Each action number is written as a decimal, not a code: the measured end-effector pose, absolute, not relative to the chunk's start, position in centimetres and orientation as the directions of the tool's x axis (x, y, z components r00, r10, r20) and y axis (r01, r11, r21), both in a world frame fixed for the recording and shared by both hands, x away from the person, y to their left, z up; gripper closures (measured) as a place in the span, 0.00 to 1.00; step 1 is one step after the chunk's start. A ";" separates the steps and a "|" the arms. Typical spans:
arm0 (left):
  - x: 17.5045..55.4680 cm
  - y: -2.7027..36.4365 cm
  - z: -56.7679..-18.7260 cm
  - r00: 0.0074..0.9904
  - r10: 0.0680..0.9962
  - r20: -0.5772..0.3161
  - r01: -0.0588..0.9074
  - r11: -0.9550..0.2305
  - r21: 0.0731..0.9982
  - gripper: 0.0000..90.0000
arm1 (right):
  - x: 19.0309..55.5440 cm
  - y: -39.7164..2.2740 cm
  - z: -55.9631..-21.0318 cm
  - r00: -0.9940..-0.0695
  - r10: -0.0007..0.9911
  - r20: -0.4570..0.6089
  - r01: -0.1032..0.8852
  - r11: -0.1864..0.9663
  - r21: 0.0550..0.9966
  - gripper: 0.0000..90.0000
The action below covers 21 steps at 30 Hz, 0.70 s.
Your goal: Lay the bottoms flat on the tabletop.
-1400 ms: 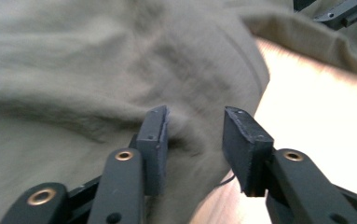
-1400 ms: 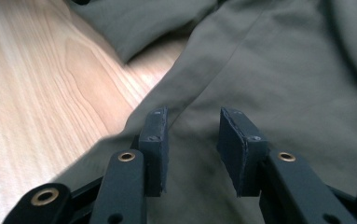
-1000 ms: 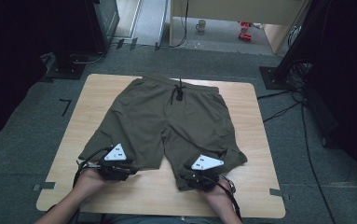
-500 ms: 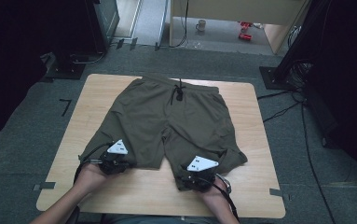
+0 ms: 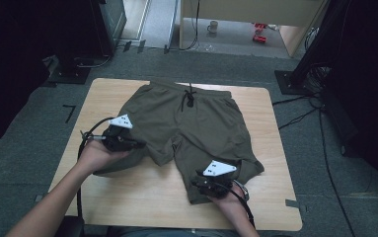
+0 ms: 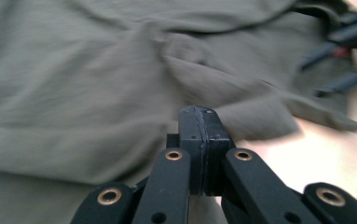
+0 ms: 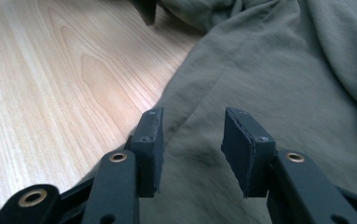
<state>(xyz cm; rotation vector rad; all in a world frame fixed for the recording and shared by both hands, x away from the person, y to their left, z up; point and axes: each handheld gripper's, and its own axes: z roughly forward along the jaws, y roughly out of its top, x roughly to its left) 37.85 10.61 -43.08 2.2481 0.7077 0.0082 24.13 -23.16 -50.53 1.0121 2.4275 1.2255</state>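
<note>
Olive-green shorts (image 5: 201, 123) lie flat on the wooden table (image 5: 275, 148), waistband and drawstring at the far side. My left gripper (image 5: 138, 144) is raised over the left leg, its jaws just closed and shut. In the left gripper view its pads (image 6: 199, 123) press together with the edge of the fabric (image 6: 97, 70) drawn up to them. My right gripper (image 5: 208, 181) rests at the hem of the right leg. Its jaws (image 7: 192, 140) stand open over the cloth (image 7: 269, 70), with the pads clear of it.
The table stands on grey carpet with black stands and cables (image 5: 305, 113) around it. Bare wood (image 7: 50, 70) lies between the two legs and along the near edge. The other gripper (image 6: 344, 37) shows blurred at the far right of the left gripper view.
My left gripper has risen and moved away from the near edge toward the middle of the shorts, and the left leg has bunched up with it. The right gripper has stayed put.
</note>
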 end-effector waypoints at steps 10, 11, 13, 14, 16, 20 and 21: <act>41.6 10.5 -48.2 0.788 0.572 -0.226 0.570 -0.542 0.618 0.98 | 24.7 -23.1 -51.1 -0.731 0.675 0.103 0.493 0.417 0.763 0.65; 41.7 10.5 -48.6 0.787 0.574 -0.227 0.573 -0.544 0.614 0.98 | 24.7 -23.0 -51.1 -0.733 0.673 0.102 0.492 0.419 0.763 0.65; 41.5 10.2 -49.2 0.787 0.568 -0.241 0.578 -0.542 0.610 0.98 | 24.8 -22.9 -51.2 -0.733 0.672 0.104 0.493 0.420 0.762 0.65; 41.3 10.1 -49.4 0.791 0.561 -0.245 0.576 -0.546 0.609 0.98 | 24.8 -22.8 -51.2 -0.732 0.673 0.103 0.493 0.419 0.762 0.65; 40.7 9.8 -49.6 0.806 0.535 -0.255 0.563 -0.559 0.608 0.98 | 24.9 -22.9 -51.2 -0.732 0.673 0.102 0.494 0.421 0.761 0.65; 39.4 9.2 -49.6 0.829 0.482 -0.284 0.545 -0.583 0.603 0.98 | 25.1 -22.8 -51.5 -0.728 0.677 0.108 0.508 0.427 0.749 0.65; 39.0 9.0 -49.6 0.834 0.472 -0.288 0.541 -0.590 0.600 0.98 | 25.1 -22.8 -51.6 -0.729 0.677 0.105 0.507 0.430 0.747 0.65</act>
